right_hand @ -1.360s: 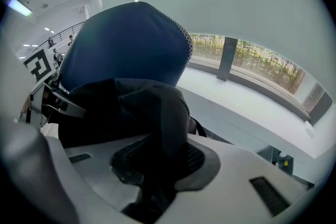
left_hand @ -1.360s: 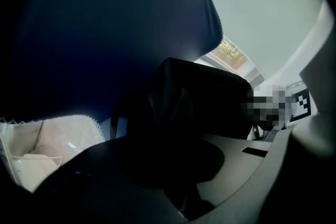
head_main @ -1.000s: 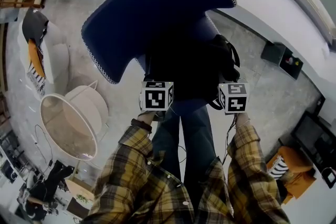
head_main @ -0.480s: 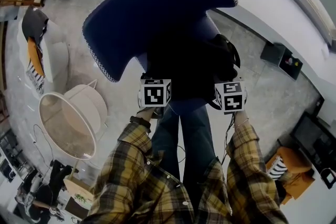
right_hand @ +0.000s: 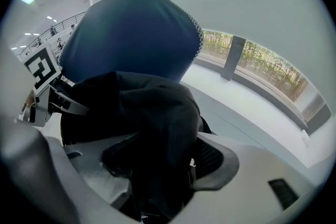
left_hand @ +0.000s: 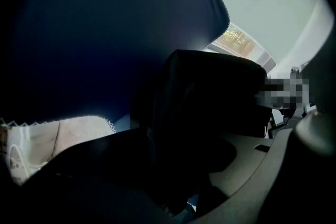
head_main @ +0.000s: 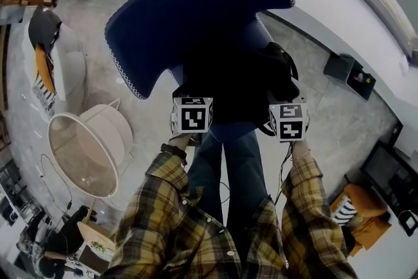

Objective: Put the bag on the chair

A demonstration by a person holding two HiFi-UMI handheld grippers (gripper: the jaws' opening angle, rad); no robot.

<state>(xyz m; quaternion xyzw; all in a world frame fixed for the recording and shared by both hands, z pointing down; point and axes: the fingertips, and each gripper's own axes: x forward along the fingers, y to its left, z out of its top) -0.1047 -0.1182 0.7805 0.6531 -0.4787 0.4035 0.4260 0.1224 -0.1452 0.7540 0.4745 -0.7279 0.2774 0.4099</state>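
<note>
Both pairs have just been spreading. My left tongs (left_hand: 176,176) and right tongs (right_hand: 155,176) now stand released, with folds of the black fabric bag (right_hand: 152,107) lying loose between each pair. Just beyond the tips, the bag rests on the seat of the dark blue upholstered chair (head_main: 196,10), against its white-stitched backrest. It sits where it did a second ago.
</note>
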